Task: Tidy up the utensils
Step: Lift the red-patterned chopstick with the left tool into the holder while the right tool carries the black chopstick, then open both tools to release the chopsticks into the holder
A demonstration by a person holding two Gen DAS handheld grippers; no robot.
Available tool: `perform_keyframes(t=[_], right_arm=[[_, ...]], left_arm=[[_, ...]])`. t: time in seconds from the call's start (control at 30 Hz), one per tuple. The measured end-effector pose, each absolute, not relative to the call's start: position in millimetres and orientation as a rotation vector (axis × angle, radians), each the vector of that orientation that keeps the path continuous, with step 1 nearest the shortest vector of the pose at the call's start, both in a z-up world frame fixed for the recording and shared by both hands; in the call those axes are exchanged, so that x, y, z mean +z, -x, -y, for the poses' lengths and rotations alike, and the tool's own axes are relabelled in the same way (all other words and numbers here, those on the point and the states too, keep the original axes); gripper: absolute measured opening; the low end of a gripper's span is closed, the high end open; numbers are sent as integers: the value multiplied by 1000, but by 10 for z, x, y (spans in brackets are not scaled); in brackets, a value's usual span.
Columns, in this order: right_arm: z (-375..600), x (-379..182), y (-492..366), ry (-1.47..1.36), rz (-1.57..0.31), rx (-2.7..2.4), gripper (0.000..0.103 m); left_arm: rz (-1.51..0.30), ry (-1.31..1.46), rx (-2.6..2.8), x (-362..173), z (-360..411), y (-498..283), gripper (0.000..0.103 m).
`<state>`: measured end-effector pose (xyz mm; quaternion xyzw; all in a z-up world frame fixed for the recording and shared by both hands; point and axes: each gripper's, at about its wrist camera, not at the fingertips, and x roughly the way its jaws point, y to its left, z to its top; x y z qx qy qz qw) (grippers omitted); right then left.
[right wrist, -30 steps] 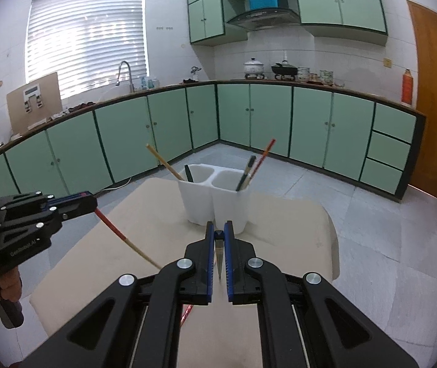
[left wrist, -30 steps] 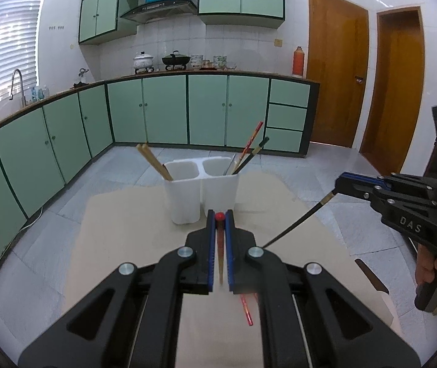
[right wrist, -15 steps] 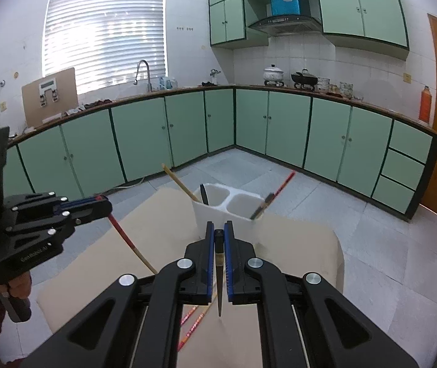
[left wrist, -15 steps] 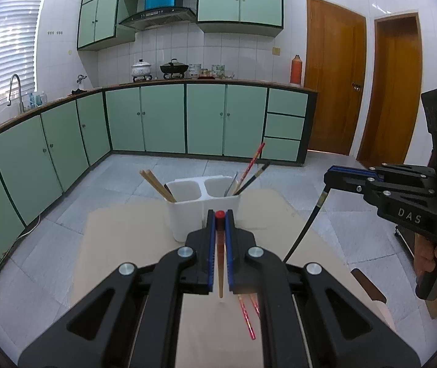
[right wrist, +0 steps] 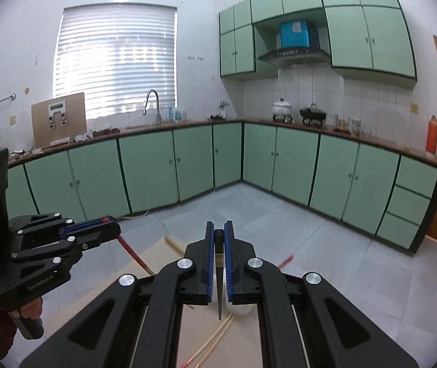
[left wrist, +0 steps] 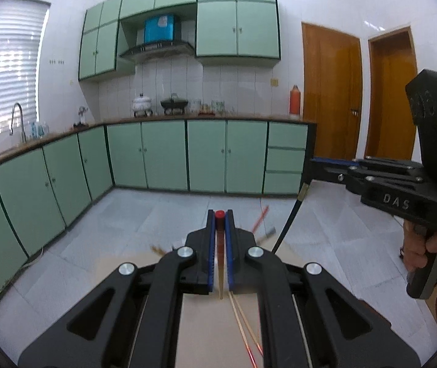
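We have lifted both grippers: left gripper (left wrist: 219, 214) stays clamped on the red-tipped wooden chopstick (left wrist: 220, 263), right gripper (right wrist: 218, 233) on the black tapered chopstick (right wrist: 219, 279), holder now hidden low centre, so dropping-in comes next.

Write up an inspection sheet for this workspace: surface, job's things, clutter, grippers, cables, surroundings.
Surface: beige table top, mostly hidden behind the grippers; tiled floor beyond.
Job's things: red-topped chopstick in the left gripper; black chopstick in the right gripper; loose chopsticks lying on the table; blurred chopstick tips sticking up past the left gripper, their holder hidden.
Clutter: nothing seen.
Grippers: left gripper shut on the red-topped chopstick; right gripper shut on the black chopstick; a hand grips the right gripper's handle.
Cables: nothing seen.
Surroundings: green cabinets, sink tap, window blind, range hood, wooden doors.
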<state>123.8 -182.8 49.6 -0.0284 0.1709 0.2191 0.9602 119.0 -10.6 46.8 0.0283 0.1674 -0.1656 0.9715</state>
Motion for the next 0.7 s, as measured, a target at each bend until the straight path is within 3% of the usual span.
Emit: perform_keyframes(t=[0.3,0.7], right_arm=[[1736,789,-1693,67,-294,420,6],[1657,166,-2351,38,-372,368,6]], left_arm=[[-265,-40,-294,791,163,-1704,5],[-343,-47,-236,235,215,-2450,5]])
